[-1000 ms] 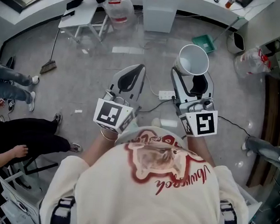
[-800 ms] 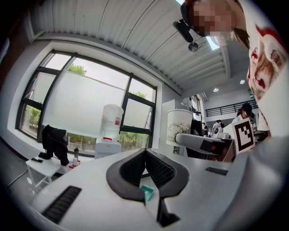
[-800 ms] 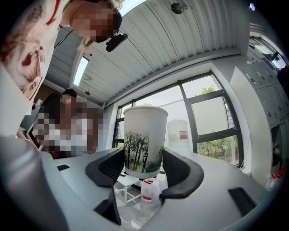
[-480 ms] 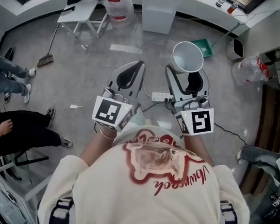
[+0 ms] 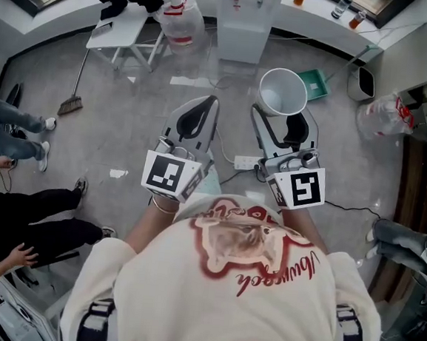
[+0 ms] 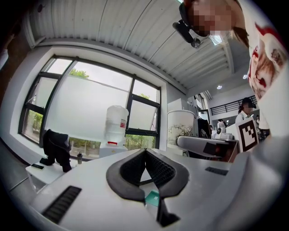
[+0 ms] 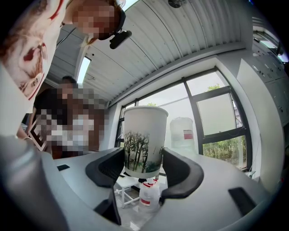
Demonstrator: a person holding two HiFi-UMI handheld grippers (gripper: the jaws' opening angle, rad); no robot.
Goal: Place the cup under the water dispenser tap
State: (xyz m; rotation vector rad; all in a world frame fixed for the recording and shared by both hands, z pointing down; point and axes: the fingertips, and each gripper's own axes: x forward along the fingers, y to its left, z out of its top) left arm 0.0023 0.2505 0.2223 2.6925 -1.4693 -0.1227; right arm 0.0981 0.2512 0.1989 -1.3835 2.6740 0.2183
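**Approach to the dispenser, cup in transit.** In the head view the water dispenser [image 5: 245, 17] stands at the top centre of the frame. It sits slightly lower and larger than a second ago. The power strip [image 5: 245, 161] on the floor has slid down toward you, and the green dustpan [image 5: 310, 82] has dropped with it. You are closing on the dispenser with both grippers carried ahead of you.

Your right gripper [image 5: 281, 124] grasps the cup [image 5: 283, 90] as before. In the right gripper view its pads [image 7: 113, 164] press on the lower wall of the cup [image 7: 143, 135], which stands upright with its mouth open to the head camera.

Your left gripper [image 5: 195, 120] is clenched on nothing. In the left gripper view [image 6: 145, 155] its pads meet at the tips.

The cup lies at upper centre-right of the head view, well apart from the dispenser, with bare floor between them. The carry looks only partly done. The taps are at the very top edge of the frame, so lining up under one is yet to come.
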